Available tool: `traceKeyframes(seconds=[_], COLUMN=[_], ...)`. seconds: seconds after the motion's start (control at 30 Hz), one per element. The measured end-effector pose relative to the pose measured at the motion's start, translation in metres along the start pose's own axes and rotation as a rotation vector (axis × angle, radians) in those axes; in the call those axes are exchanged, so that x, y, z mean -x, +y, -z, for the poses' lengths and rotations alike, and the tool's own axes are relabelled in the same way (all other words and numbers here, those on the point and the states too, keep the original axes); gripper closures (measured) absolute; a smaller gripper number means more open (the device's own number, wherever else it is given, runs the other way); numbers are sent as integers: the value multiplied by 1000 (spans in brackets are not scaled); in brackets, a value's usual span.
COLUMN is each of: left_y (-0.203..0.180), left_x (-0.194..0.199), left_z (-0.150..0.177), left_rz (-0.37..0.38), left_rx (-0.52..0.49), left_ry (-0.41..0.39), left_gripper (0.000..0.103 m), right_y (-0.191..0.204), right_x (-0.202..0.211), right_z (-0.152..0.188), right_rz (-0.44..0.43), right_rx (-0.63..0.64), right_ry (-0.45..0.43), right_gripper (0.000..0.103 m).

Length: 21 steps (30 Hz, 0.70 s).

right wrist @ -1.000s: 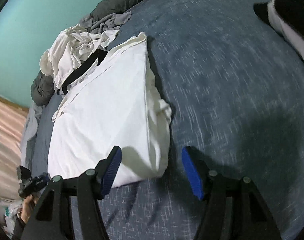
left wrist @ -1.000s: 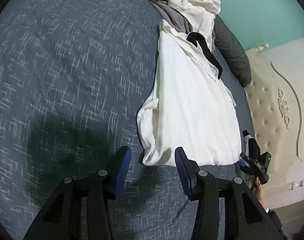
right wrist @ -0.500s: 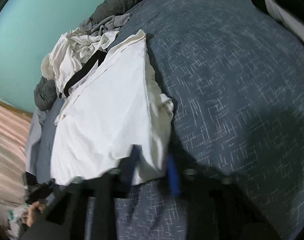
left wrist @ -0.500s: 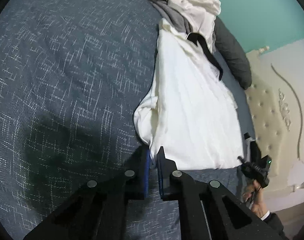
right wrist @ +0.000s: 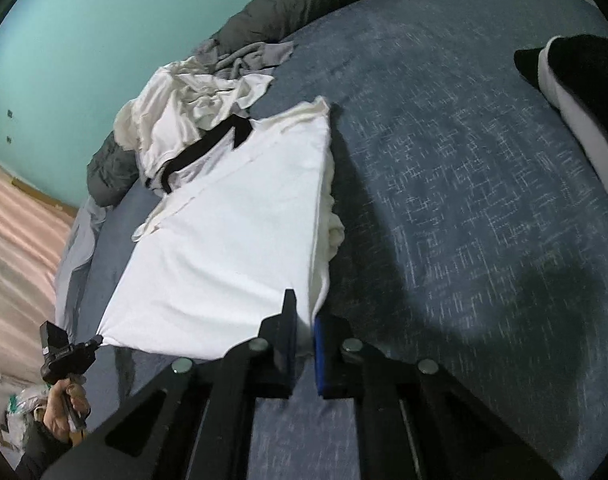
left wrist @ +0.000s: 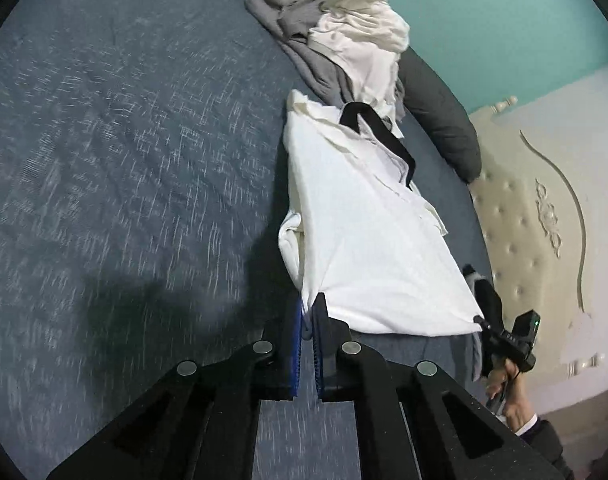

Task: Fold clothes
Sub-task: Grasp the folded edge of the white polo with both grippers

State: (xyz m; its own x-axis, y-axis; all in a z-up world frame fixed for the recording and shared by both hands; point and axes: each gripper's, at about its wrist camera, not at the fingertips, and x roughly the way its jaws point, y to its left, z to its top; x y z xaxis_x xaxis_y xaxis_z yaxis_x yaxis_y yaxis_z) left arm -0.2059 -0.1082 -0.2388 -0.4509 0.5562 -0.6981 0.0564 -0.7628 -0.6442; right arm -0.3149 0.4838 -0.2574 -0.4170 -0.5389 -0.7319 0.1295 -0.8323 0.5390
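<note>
White garment point(left wrist: 368, 240), long and already narrowed into a strip, lies on the blue-grey bedspread point(left wrist: 124, 160) and runs away from both cameras toward a pile of other clothes point(left wrist: 356, 36) near the turquoise wall. A black band point(left wrist: 384, 136) crosses its far end.

The near hem is lifted a little off the bed. The left gripper point(left wrist: 307, 320) has its jaws pressed together on one near corner of the cloth. The right gripper point(right wrist: 304, 328) is at the other near corner; its jaws are closing, with white fabric caught between them. In the left wrist view the right gripper shows small at the edge, with the hem stretched between the two.

I judge the fabric to be light, thin and very soft, so it will sag and wrinkle wherever it is not supported. It is not fragile, but a small pinch may slip out. The two corners of the hem seem the best places to hold it, keeping the edge tight while it is carried over toward the far end.

No brand, label or readable writing is visible on the garment or anywhere else.
</note>
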Motion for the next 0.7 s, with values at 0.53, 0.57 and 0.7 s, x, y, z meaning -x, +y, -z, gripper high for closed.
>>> traceKeyframes(seconds=[0.53, 0.57, 0.7], left_y=[-13, -12, -6], left_x=[58, 58, 54], left_z=[123, 129, 150], left_rz=[-75, -76, -88], left_rx=[-104, -106, -106], left_ry=[134, 140, 175], left_gripper=[98, 98, 98], right_y=[19, 18, 10], right_x=[71, 76, 88], right_z=[98, 104, 126], right_rz=[34, 33, 52], right_rx=[65, 68, 64], right_ry=[143, 146, 163], right_gripper=[97, 97, 97])
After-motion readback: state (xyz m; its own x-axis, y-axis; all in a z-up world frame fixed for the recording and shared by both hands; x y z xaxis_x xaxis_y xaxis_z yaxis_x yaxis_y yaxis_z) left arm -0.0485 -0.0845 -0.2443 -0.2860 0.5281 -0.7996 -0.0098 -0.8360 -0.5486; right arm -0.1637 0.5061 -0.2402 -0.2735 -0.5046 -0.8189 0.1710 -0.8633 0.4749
